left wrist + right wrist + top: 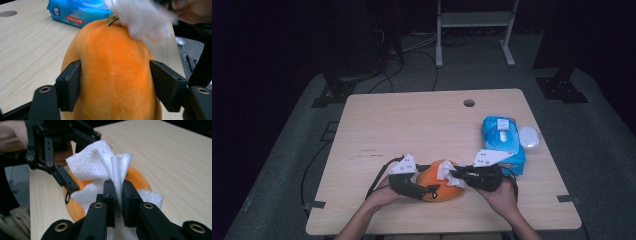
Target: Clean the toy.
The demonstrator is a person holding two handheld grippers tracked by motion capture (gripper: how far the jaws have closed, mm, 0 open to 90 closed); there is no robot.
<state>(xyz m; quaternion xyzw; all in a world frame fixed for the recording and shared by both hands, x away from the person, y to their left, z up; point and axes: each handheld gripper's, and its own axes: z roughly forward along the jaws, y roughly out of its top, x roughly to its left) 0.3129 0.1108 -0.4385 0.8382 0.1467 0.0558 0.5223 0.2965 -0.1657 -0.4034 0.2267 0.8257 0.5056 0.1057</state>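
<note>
Both forearms come in from the near edge of the table and angle toward each other. The left hand (382,196) holds the left gripper (424,190) low over the tabletop, pointing right, its jaws set partway apart and pressed against the two sides of the orange plush fruit (112,72). The right hand (503,194) holds the right gripper (455,174) pointing left, its jaws drawn nearly together and pinching a fold of the white wipe (100,167). The two gripper tips sit near each other, just apart.
</note>
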